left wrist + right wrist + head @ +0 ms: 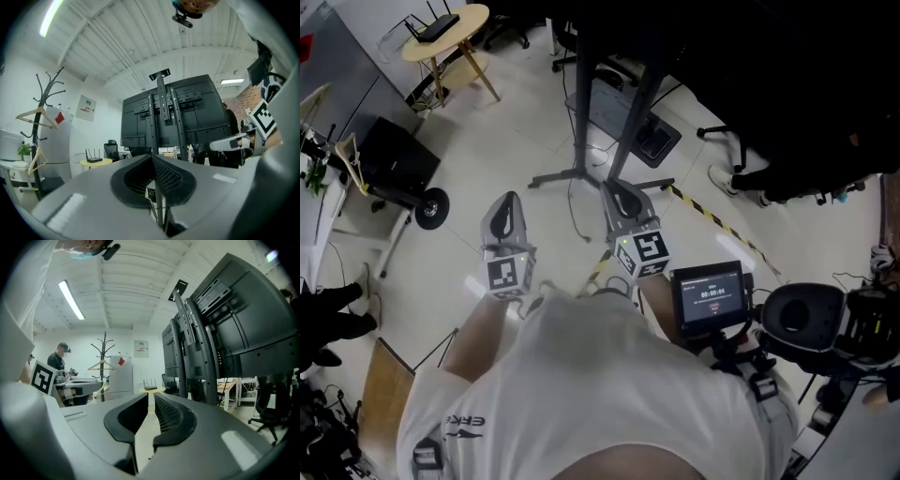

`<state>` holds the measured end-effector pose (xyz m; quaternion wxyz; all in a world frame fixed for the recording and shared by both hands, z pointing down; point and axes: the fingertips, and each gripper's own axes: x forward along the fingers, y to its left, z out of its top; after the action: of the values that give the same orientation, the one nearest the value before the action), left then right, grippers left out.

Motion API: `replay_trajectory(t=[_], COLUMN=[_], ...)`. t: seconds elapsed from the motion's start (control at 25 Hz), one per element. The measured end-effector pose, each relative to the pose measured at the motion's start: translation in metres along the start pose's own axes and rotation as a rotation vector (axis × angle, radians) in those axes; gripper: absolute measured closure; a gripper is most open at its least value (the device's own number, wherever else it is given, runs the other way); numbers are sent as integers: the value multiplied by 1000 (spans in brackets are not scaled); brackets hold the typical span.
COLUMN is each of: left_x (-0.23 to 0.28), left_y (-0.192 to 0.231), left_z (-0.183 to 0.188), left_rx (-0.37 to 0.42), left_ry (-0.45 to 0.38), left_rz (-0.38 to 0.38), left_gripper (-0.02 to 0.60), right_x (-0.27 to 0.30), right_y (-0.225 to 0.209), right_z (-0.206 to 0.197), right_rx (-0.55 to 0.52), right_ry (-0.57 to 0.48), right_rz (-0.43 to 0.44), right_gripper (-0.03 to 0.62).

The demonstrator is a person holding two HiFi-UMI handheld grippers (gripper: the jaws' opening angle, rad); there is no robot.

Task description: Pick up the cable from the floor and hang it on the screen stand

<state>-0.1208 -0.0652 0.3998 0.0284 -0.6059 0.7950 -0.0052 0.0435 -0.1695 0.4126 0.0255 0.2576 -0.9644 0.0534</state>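
Observation:
A thin grey cable (575, 214) lies curled on the white floor beside the foot of the black screen stand (628, 122). Both grippers are held level in front of the person, above the floor. The left gripper (506, 199) is to the left of the cable; in its own view the left gripper (151, 158) has its jaw tips meeting and nothing gripped. The right gripper (617, 187) hovers close to the stand's base; the right gripper (151, 399) shows a narrow gap with nothing in it. The stand's back with its dark screens (164, 112) faces the left gripper, and the stand (201, 343) rises close on the right.
A round yellow table (445, 33) with a router stands far left. A black wheeled case (394, 159) is on the left. Yellow-black tape (712, 217) crosses the floor at right, near a chair base (741, 173). A coat rack (44, 117) stands by the wall.

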Motion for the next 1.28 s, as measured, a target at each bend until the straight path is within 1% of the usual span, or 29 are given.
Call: replay_trajectory(t=[0.2,0.32,0.44,0.64,0.8,0.92,1.08,1.16,1.28], left_x=[13,21,28,43,56,74,92,100,111], left_y=[25,33,34,31,44,56,47,40,34], left_z=[-9,-16,-14,-28,-35,-53,-80,-102,-147], left_rx=[-10,-12,3,-7,6,-2,14,26,34], left_ry=[7,19,19,50,50,87,126,143,173], left_rz=[-58,-97,-134,-159,-171,-158,-168,-176,-184], left_gripper=[580,580,580,580,580,580,580,580,580], right_x=[17,25,30,31,49,71,83,87,95], right_y=[17,20,18,9,15,9,-13,-23,-34], right_z=[-5,-7,-8,-16,-34,-49,-73,-97,-145], right_rx=[-19,-17,-17,-39,-38,-45,-48,-51,-57], right_ry=[11,14,25,54,100,139,182,206,249], right_rz=[-59,-95,-121,-133,-132,-117,-103,-93,-66], right_gripper=[545,545,545,545,545,545,545,545,543])
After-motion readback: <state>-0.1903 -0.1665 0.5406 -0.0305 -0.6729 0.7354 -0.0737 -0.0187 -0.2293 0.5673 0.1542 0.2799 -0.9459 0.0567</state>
